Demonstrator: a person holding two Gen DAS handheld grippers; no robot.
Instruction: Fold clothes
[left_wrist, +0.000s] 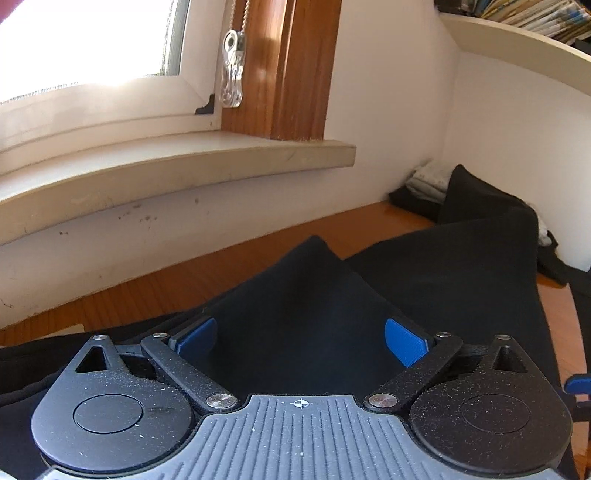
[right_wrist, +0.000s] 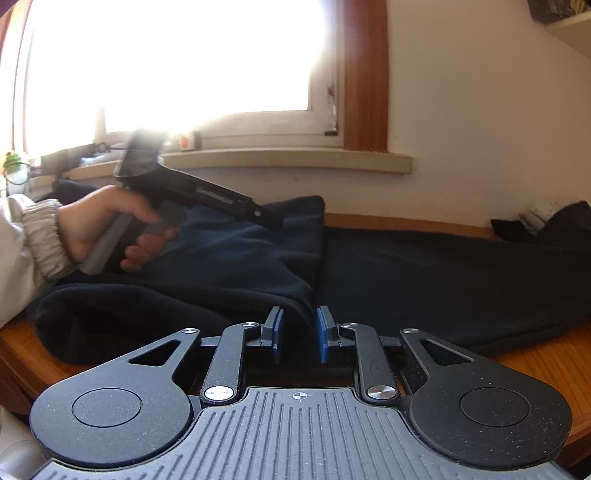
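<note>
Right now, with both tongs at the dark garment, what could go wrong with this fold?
1. The right tongs pinch only a thin fold of the garment; it may slip out when lifted.
2. The left tongs stand wide open around a raised peak of cloth, so that side would sag.
3. The garment's far end lies near the clothes pile and might drag it.

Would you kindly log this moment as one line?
left gripper: open over dark garment | right gripper: narrow, fold between pads, grip unclear | wooden table
</note>
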